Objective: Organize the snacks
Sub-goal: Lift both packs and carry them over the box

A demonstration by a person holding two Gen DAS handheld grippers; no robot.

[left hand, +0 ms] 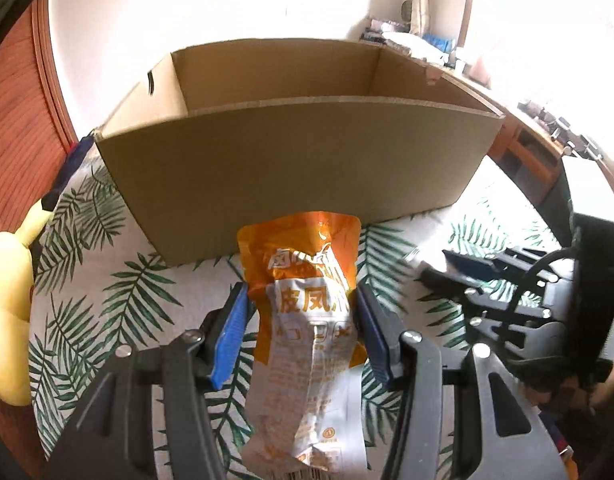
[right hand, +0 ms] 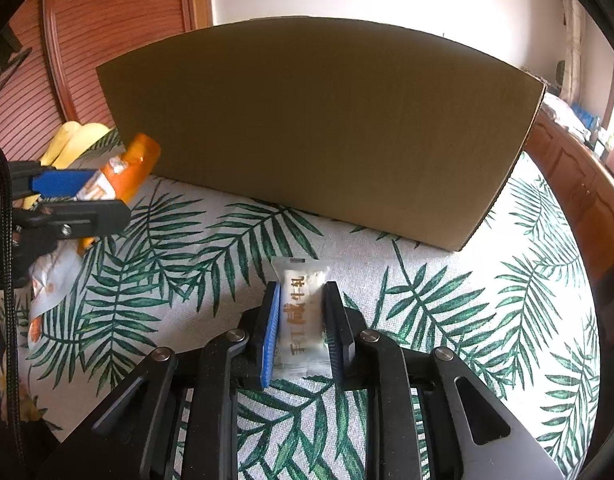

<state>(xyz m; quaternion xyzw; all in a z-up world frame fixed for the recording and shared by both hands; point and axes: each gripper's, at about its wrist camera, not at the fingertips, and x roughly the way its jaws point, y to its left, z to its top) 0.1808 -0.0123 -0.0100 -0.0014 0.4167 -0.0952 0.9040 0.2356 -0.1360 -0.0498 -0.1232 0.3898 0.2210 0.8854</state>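
Note:
My left gripper (left hand: 301, 300) is shut on an orange and white snack pouch (left hand: 307, 320), held above the leaf-print tablecloth in front of an open cardboard box (left hand: 291, 160). The pouch also shows in the right wrist view (right hand: 123, 172), with the left gripper (right hand: 87, 196) at the left. My right gripper (right hand: 301, 292) is shut on a small white candy packet (right hand: 301, 316), low over the cloth, in front of the box's near wall (right hand: 319, 128). The box looks empty where its inside shows.
A yellow plush toy (left hand: 7, 292) lies at the table's left edge, also in the right wrist view (right hand: 75, 140). The leaf-print tablecloth (right hand: 467, 320) covers the table. A wooden cabinet (right hand: 579, 184) stands at the right. The right gripper's body (left hand: 527, 300) shows at the right.

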